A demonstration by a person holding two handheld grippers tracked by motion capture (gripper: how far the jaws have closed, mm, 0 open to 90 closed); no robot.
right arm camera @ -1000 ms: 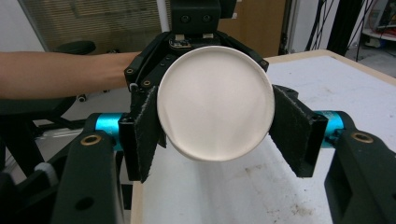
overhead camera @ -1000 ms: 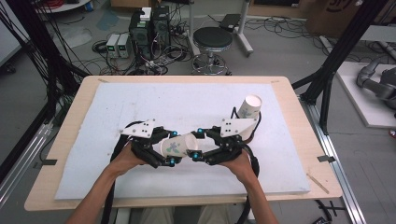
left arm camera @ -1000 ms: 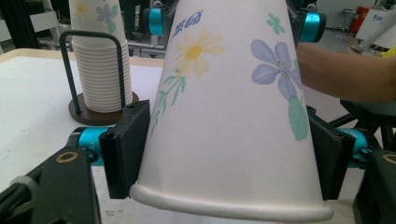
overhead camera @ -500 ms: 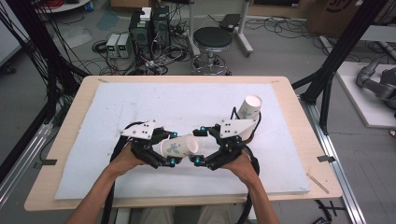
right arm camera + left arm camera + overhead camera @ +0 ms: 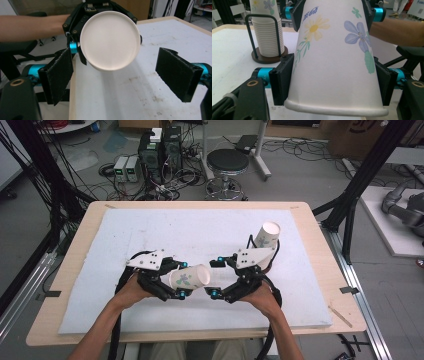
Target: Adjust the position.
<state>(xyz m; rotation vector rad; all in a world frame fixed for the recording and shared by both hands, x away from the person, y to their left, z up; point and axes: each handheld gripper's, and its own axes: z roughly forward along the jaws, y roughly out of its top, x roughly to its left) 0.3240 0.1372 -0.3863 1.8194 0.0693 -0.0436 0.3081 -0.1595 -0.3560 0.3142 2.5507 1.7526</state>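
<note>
A flowered paper cup lies sideways in my left gripper, base pointing right. In the left gripper view both pads press the cup near its rim; these jaws have just been closing on it. My right gripper faces the cup's base, and its jaws have just been opening. In the right gripper view the round white base floats between the wide-apart pads without touching them.
A stack of matching cups leans in a black wire holder behind the right hand, also in the left gripper view as the stack. A white foam board covers the wooden table.
The right gripper's jaws, which were closed at the cup's base, have sprung apart and let go. The cup stays in the left gripper, and both hands have kept their places.
</note>
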